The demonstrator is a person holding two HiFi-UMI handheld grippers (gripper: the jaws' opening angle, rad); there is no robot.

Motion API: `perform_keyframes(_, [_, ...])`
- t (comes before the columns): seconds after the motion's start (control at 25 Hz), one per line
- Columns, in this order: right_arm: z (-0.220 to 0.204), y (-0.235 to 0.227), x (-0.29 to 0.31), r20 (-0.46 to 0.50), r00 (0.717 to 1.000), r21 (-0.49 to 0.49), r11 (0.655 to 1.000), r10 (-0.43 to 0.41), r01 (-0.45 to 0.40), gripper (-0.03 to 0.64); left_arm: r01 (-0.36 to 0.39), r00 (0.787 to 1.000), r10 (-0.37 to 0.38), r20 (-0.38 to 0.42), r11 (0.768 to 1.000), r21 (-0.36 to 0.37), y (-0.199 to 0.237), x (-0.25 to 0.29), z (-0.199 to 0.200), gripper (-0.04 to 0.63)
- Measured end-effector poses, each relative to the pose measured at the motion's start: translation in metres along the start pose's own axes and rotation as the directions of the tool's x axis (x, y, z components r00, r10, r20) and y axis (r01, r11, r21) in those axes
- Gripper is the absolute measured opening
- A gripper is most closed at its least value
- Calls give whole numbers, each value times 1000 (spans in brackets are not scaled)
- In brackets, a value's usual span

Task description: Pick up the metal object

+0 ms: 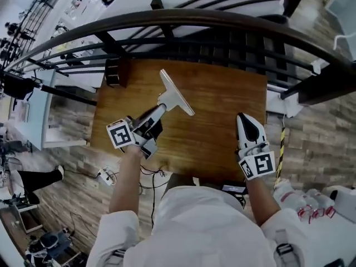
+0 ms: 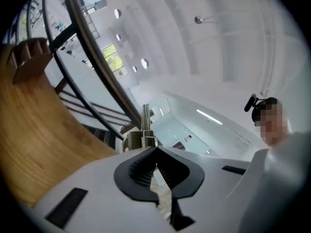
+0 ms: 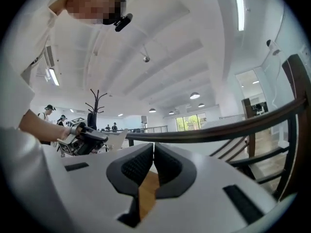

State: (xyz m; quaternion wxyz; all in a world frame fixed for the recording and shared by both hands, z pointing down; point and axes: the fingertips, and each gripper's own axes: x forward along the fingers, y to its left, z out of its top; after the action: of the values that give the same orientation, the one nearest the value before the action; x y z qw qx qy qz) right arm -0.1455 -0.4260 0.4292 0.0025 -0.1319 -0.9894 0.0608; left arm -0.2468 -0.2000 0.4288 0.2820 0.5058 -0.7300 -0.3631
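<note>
With left gripper point(image 1: 158, 111), jaws nearly together, pinches stem of metal object point(image 1: 177, 93); holds it in the air over wooden table point(image 1: 222, 88); stem points away along the jaws toward railing point(image 1: 183, 21), flat blade slanting across its far end; holds right gripper point(image 1: 243, 117) closed, empty.

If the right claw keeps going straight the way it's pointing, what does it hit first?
Probably the dark curved handrail, which crosses just above the tips of the right claw; nothing nearer shows, though depth is unclear.

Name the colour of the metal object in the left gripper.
The metal object is silvery grey; the head view shows it best.
</note>
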Motion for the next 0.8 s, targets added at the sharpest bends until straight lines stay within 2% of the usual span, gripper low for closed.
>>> perform_keyframes(0.2, [61, 28, 0, 88, 996, -35, 999, -6, 9, 26, -37, 991, 16, 130, 987, 157, -59, -60, 41, 20])
perform_keyframes(0.28, [79, 45, -3, 120, 993, -49, 999, -15, 21, 25, -71, 985, 28, 172, 967, 246, -76, -87, 55, 18])
perform_keyframes(0.4, [92, 74, -5, 136, 990, -60, 998, -28, 36, 25, -129, 972, 43, 229, 918, 375, -94, -124, 73, 18])
perform_keyframes(0.52, [100, 117, -7, 136, 991, -79, 996, -18, 29, 25, -188, 957, 47, 285, 851, 490, -115, -165, 85, 18])
perform_keyframes(0.68, [112, 170, -27, 152, 988, -98, 995, 9, 5, 25, -274, 933, 41, 357, 724, 633, -154, -212, 77, 18])
perform_keyframes(0.8, [111, 198, -38, 147, 989, -91, 996, 24, -11, 25, -343, 913, 50, 405, 631, 696, -166, -233, 65, 18])
